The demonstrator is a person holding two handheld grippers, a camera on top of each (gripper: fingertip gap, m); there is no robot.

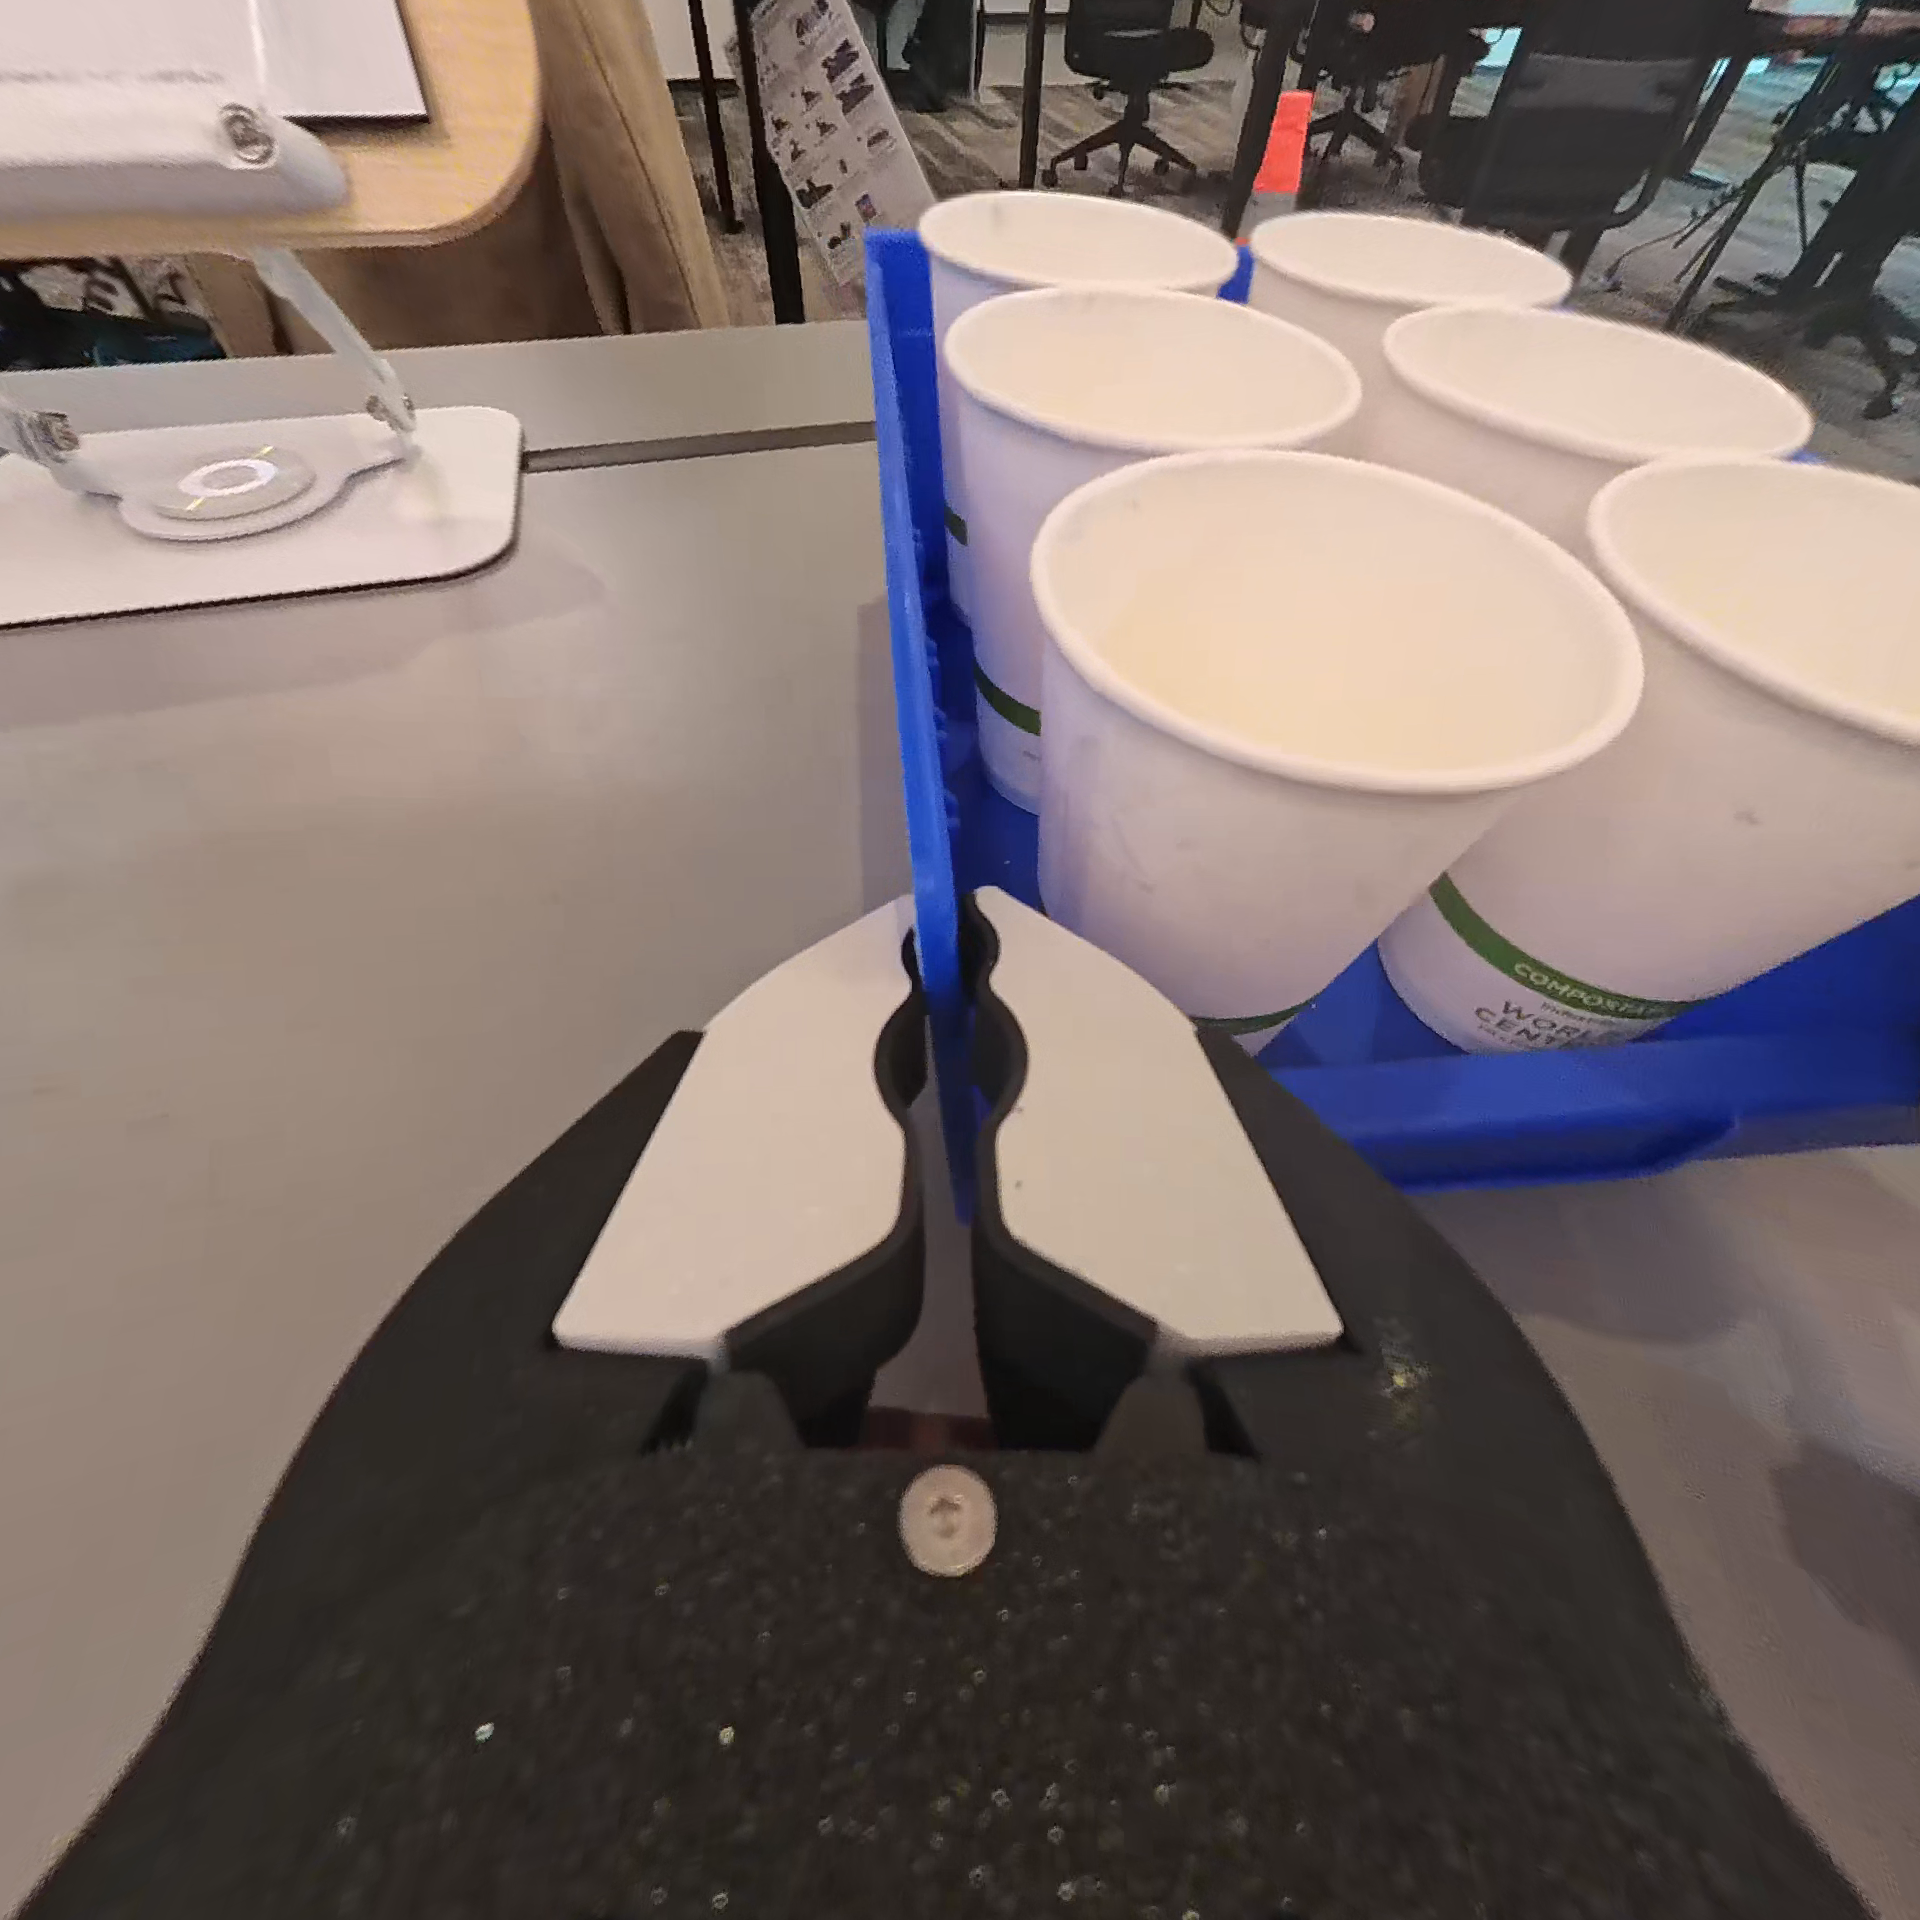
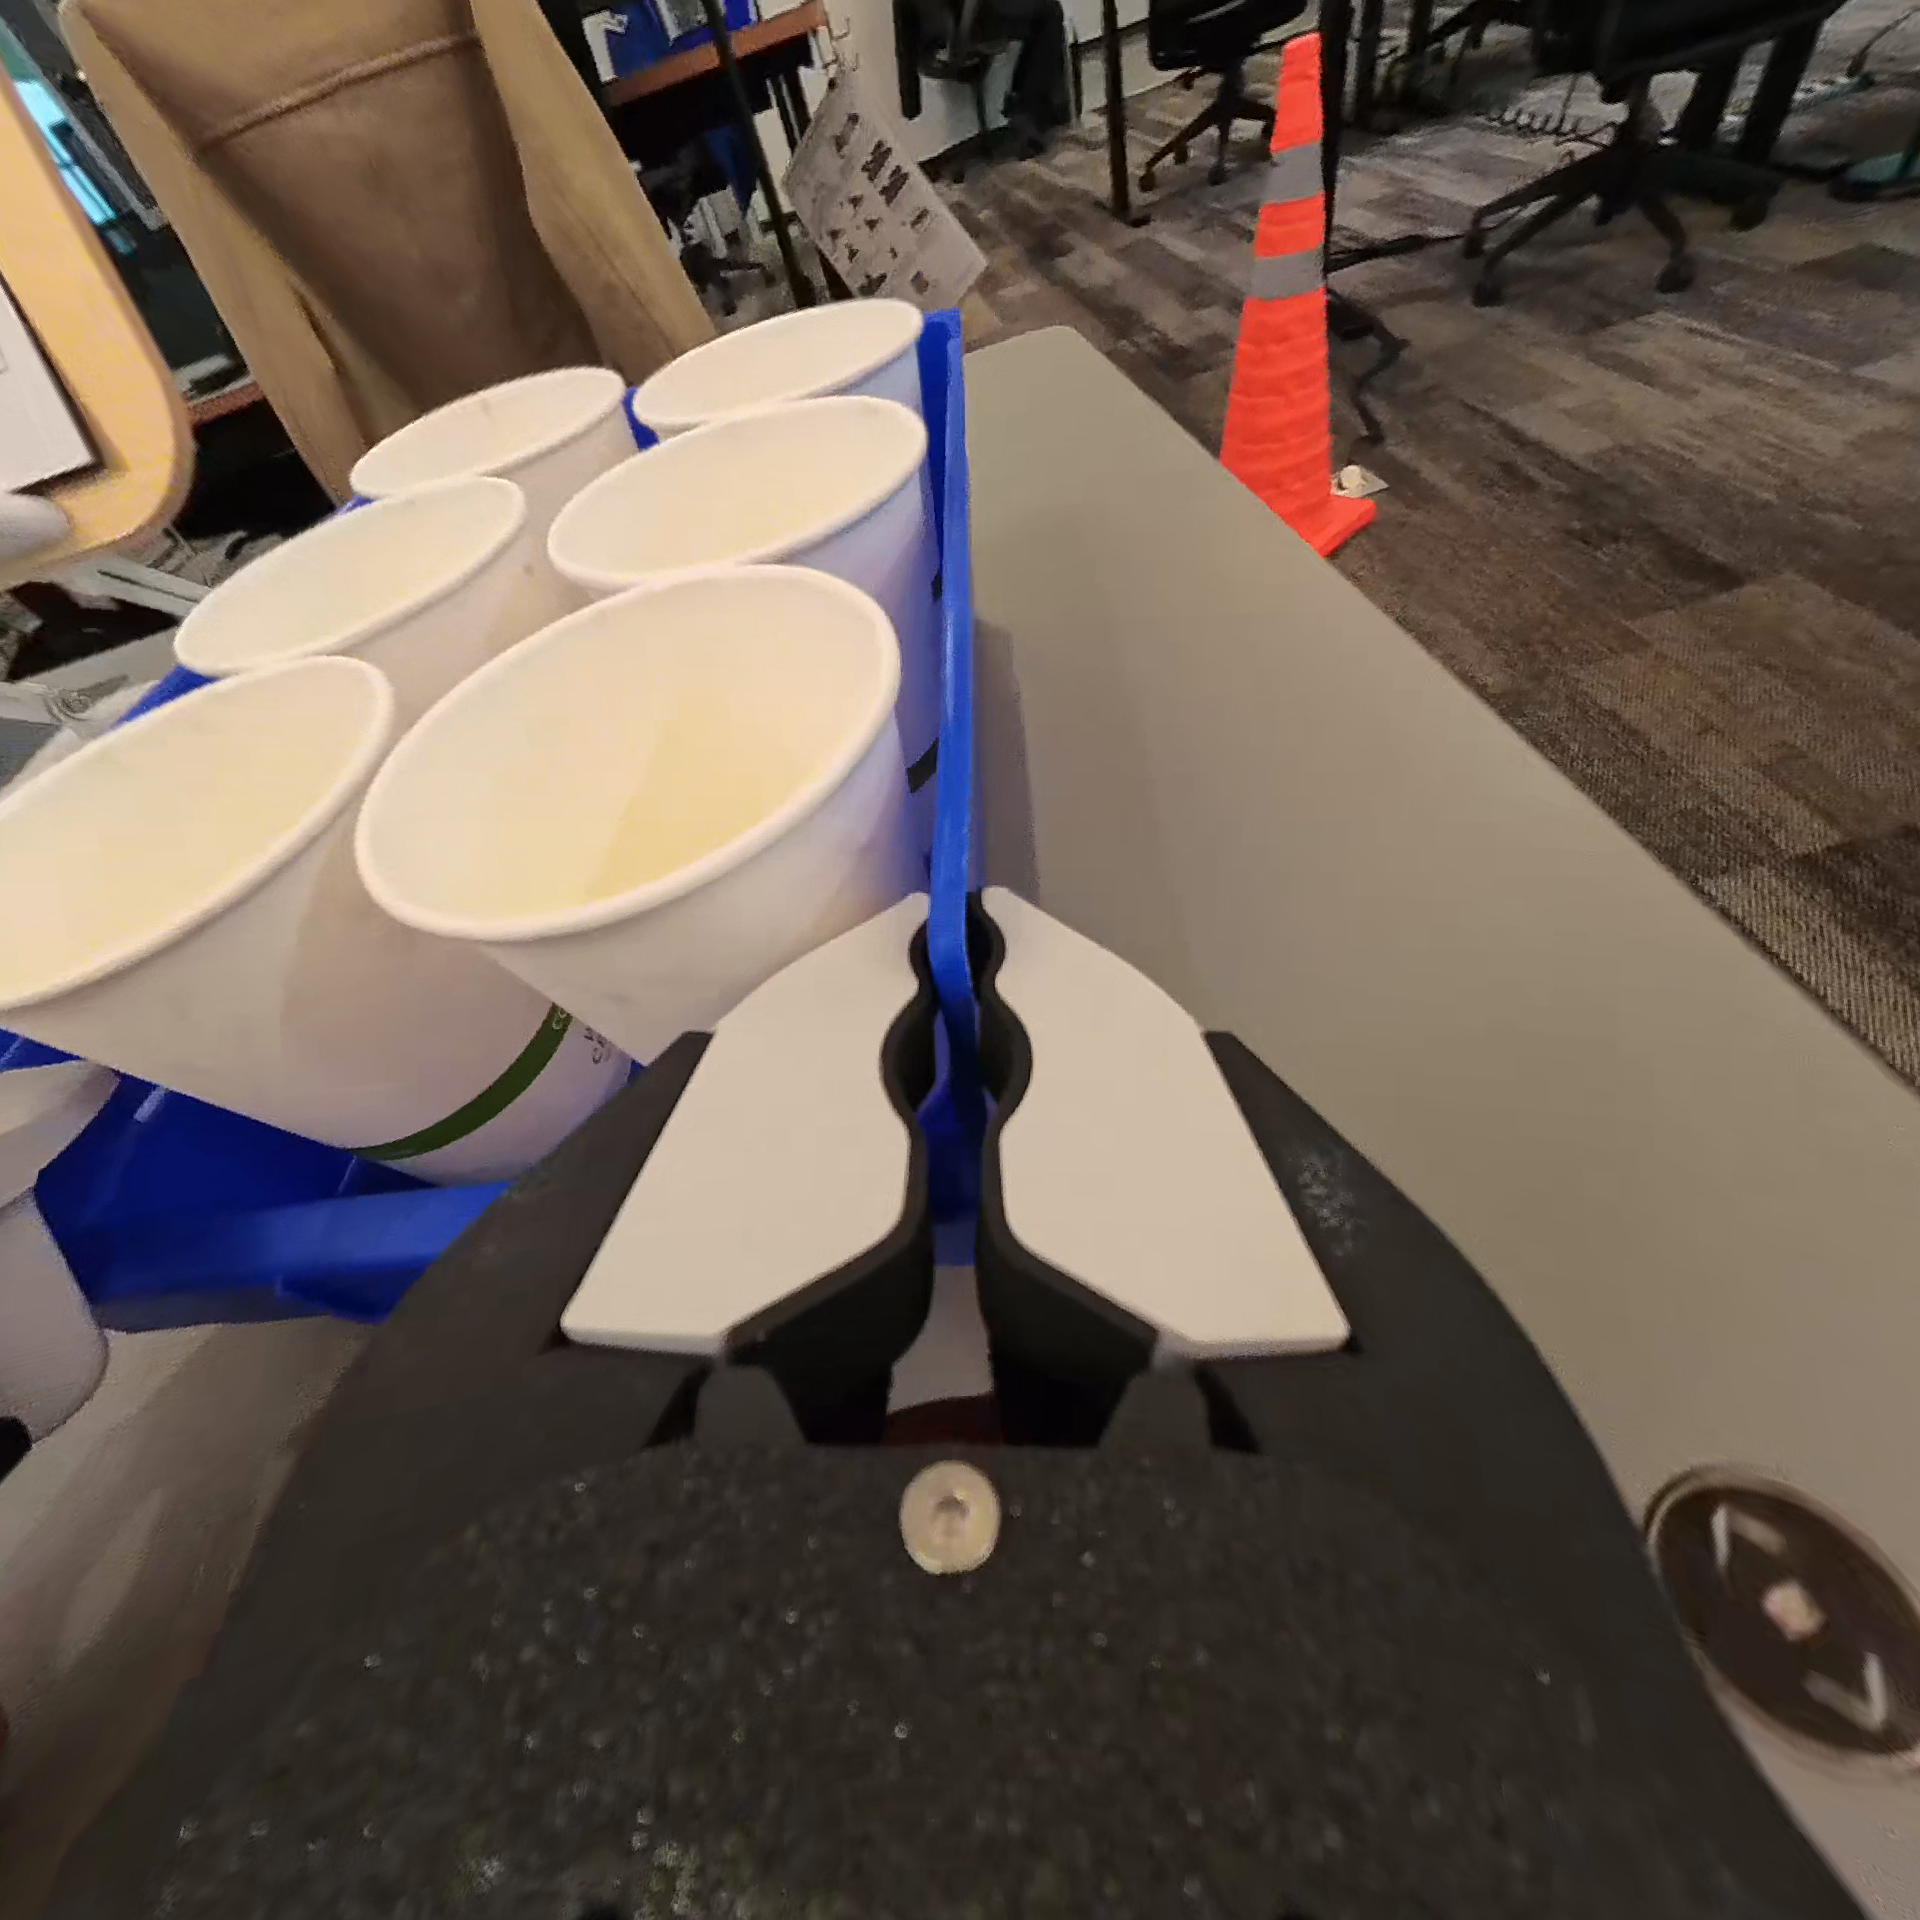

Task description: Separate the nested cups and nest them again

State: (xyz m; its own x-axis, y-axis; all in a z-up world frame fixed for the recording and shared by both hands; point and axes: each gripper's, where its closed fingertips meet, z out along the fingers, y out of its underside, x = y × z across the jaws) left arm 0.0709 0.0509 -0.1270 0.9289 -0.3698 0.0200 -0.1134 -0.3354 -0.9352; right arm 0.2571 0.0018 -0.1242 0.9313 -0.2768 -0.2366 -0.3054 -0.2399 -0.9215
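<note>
A blue tray (image 1: 1507, 1112) holds several white paper cups (image 1: 1320, 665) standing upright in two rows. My left gripper (image 1: 948, 935) is shut on the tray's left wall (image 1: 909, 582), with both pads pressed on the thin blue edge. My right gripper (image 2: 954, 925) is shut on the tray's right wall (image 2: 951, 665) in the same way. In the right wrist view the cups (image 2: 623, 758) lean left of that wall, over the tray's blue base (image 2: 208, 1216).
The tray rests on a grey table (image 1: 416, 935). A white lamp base on a white pad (image 1: 249, 488) stands at the table's far left. An orange traffic cone (image 2: 1294, 301) stands on the carpet past the table's right edge. A round floor-style inset (image 2: 1787, 1621) sits in the table near right.
</note>
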